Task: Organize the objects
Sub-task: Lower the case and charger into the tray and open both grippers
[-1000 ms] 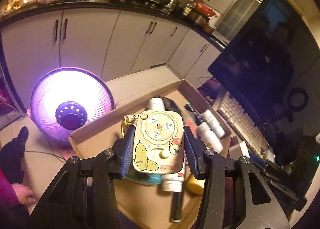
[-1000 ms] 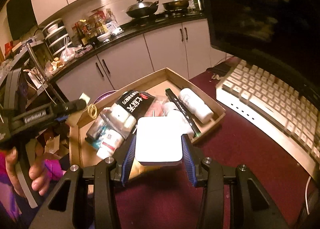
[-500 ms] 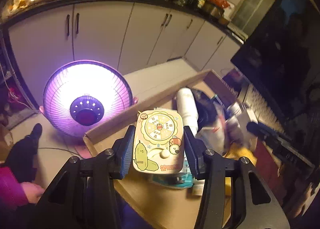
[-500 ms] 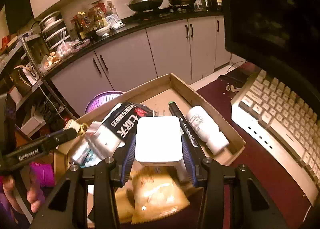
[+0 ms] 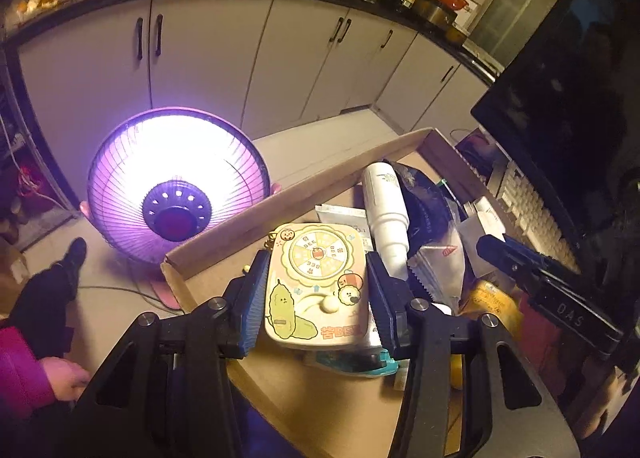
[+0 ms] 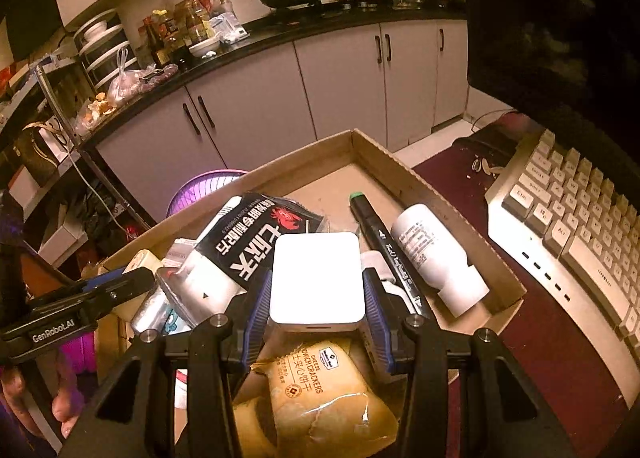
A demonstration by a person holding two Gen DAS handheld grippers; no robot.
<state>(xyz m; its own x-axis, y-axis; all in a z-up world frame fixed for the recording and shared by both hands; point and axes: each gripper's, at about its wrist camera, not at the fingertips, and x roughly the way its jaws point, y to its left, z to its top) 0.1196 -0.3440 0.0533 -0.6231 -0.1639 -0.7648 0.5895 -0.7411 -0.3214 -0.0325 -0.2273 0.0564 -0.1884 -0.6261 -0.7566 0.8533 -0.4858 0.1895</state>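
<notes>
Two hand-held grippers, each clamped on one item above the cardboard tray [image 6: 404,174].

The left hand-held gripper [image 5: 316,290] grips one cartoon-printed case [image 5: 316,282]; the right hand-held gripper [image 6: 316,294] grips one white box [image 6: 316,278]. In the tray lie one black marker [image 6: 380,242], one white bottle [image 6: 436,258], one cracker packet [image 6: 320,390].

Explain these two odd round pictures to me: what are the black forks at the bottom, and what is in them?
No robot here: a person carries a hand-held claw in each hand, with a wide-angle camera on each looking along its two fingers. In the left camera's picture, the left claw grips a cartoon-printed case. In the right camera's, the right claw grips a white box. Both hang over a cardboard tray of clutter: a white bottle, a black marker, a cracker packet. A keyboard lies beside it; a glowing heater stands behind.
</notes>
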